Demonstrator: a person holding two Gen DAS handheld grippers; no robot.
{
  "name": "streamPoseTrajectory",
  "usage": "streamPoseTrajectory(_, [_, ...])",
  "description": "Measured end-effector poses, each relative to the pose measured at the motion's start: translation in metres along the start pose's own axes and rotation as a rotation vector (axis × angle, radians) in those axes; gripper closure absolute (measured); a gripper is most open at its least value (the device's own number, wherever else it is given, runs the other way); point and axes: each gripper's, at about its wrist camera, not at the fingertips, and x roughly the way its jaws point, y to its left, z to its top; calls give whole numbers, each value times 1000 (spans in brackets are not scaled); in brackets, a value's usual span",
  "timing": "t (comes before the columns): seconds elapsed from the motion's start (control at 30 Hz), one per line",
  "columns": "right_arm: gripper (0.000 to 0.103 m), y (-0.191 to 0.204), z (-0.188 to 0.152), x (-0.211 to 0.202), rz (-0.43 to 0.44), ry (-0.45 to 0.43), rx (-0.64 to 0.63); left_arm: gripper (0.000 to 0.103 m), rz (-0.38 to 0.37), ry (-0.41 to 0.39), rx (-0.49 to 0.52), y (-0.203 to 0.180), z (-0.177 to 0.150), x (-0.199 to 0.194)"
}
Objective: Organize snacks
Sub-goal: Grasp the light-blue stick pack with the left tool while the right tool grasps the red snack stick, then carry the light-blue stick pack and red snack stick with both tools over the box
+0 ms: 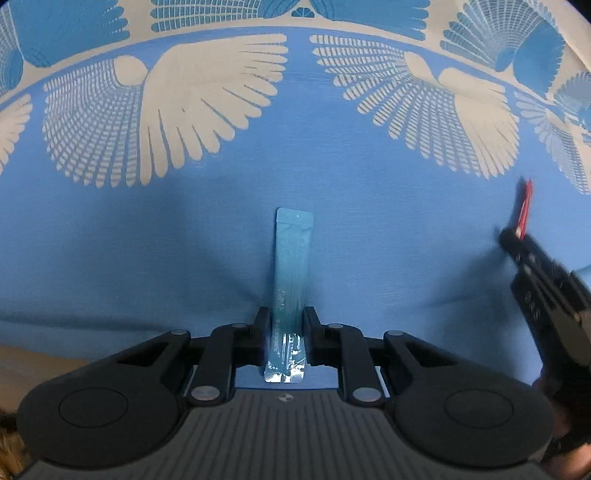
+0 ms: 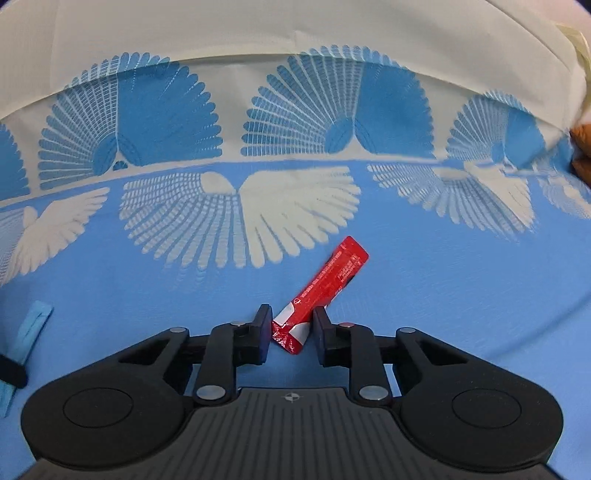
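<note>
A long teal snack stick (image 1: 293, 258) lies lengthwise on the blue tablecloth (image 1: 147, 240). My left gripper (image 1: 287, 315) points steeply down and is shut on the stick's near part, its silver end (image 1: 284, 376) showing behind the pads. In the right wrist view a red snack stick (image 2: 332, 277) slants up to the right, and my right gripper (image 2: 291, 315) is shut on its lower red-and-white end. The right gripper (image 1: 517, 240) with the red stick (image 1: 526, 199) also shows at the left view's right edge. The teal stick (image 2: 31, 328) appears at the right view's left edge.
The cloth carries white and blue fan patterns (image 2: 243, 218) toward the far side, then turns cream (image 2: 258, 29). Something orange-brown (image 2: 581, 147) sits at the far right edge. A strip of wood-coloured surface (image 1: 26, 365) shows at the near left.
</note>
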Motion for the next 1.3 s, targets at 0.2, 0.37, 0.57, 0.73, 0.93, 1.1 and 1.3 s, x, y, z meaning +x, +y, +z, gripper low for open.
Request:
streamPoseTrajectory(0.2, [80, -11, -20, -58, 28, 17, 48, 84, -107, -73, 10, -3, -38, -47])
streamPoseTrajectory(0.37, [80, -6, -30, -125, 47, -11, 96, 84, -111, -163, 79, -20, -79, -98])
streamPoseTrajectory(0.57, [80, 5, -43, -216, 63, -80, 93, 83, -97, -238, 118, -27, -137, -153])
streamPoseTrajectory(0.73, [80, 15, -58, -286, 96, -94, 50, 83, -95, -285, 121, -16, -188, -198])
streamPoseTrajectory(0.93, [79, 38, -75, -362, 169, -114, -9, 83, -72, -329, 97, 19, -257, -248])
streamPoseTrajectory(1.1, [79, 70, -92, -422, 286, -119, -60, 83, -14, -347, 34, 69, -315, -282])
streamPoseTrajectory(1.3, [79, 116, -115, -483, 451, -117, -120, 83, 59, -369, -51, 128, -381, -310])
